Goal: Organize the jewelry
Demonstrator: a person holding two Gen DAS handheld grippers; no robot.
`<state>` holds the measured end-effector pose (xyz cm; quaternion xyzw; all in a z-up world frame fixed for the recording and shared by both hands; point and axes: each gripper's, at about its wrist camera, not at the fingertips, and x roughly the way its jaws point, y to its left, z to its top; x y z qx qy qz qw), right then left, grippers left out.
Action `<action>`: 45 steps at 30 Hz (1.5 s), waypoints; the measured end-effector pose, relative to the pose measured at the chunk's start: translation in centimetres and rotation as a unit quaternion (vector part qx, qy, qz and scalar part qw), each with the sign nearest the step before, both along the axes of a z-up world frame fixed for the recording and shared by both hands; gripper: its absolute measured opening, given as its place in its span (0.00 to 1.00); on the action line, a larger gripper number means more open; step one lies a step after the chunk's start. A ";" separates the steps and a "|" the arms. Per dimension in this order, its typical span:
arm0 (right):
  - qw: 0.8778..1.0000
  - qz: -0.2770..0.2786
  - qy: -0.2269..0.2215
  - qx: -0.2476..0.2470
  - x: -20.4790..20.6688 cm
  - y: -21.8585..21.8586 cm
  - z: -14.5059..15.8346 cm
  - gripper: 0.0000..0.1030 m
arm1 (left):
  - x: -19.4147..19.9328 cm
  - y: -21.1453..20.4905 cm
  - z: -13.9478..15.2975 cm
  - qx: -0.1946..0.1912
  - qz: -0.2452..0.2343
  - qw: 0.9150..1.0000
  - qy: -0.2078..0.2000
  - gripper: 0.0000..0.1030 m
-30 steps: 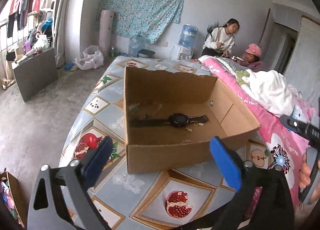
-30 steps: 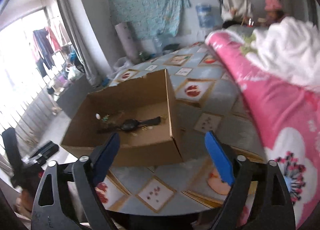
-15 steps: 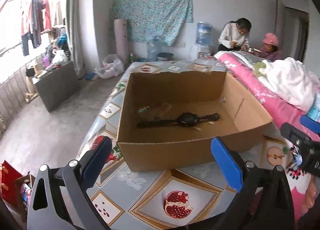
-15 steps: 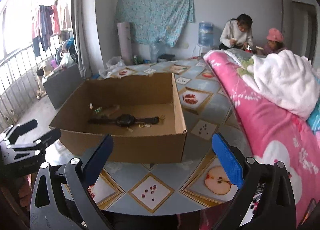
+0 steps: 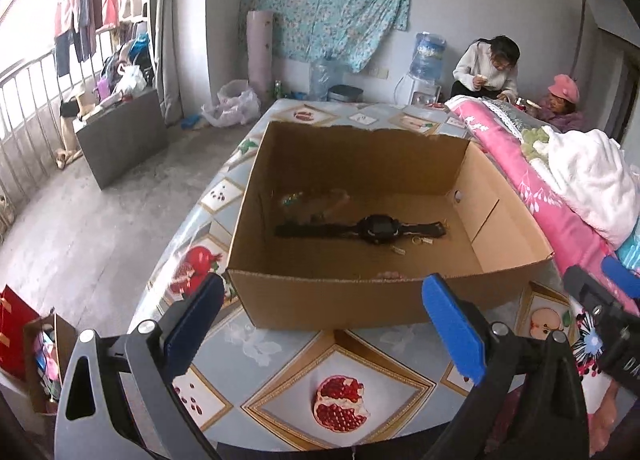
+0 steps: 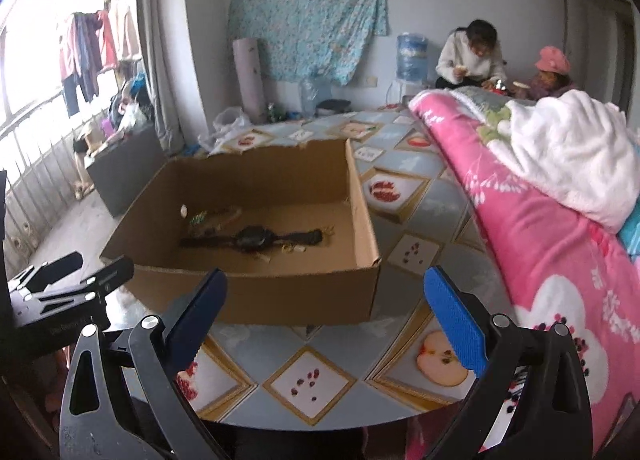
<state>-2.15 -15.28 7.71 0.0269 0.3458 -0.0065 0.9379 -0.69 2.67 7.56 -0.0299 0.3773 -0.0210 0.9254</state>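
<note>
— How are the two grippers held?

— Both hang level above the near edge of the table [image 5: 280,344], aimed at the cardboard box [image 5: 360,300]. The left gripper [image 5: 324,324] has its jaws spread wide with nothing between them; the right gripper [image 6: 326,320] is the same.

— Where is the jewelry?

— On the box floor. A black watch [image 5: 378,228] lies flat near the middle, small gold pieces [image 5: 420,240] just beside its right end, and a green-beaded item [image 5: 294,199] toward the far-left corner.

— Room to move?

— The box is open-topped, and bare tablecloth lies between its near wall and the table edge. A pink quilt [image 6: 540,227] crowds the right side.

— Any difference between views?

— The right view shows a small pale object [image 6: 184,210] on the left inner wall; the left does not.
</note>
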 end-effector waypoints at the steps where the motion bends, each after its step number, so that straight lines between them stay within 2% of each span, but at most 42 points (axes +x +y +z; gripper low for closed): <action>1: 1.000 0.003 0.006 0.000 0.1 0.2 -0.2 0.92 | 0.0 0.0 -0.1 -0.001 0.001 1.000 0.003 0.95; 28: 0.996 0.024 0.082 0.011 2.2 1.3 -2.6 0.92 | 0.8 0.4 -2.4 0.005 0.023 0.997 0.069 0.95; 45: 0.995 0.020 0.097 0.019 2.8 1.6 -3.4 0.92 | 1.0 -0.1 -3.0 0.009 0.000 0.997 0.075 0.95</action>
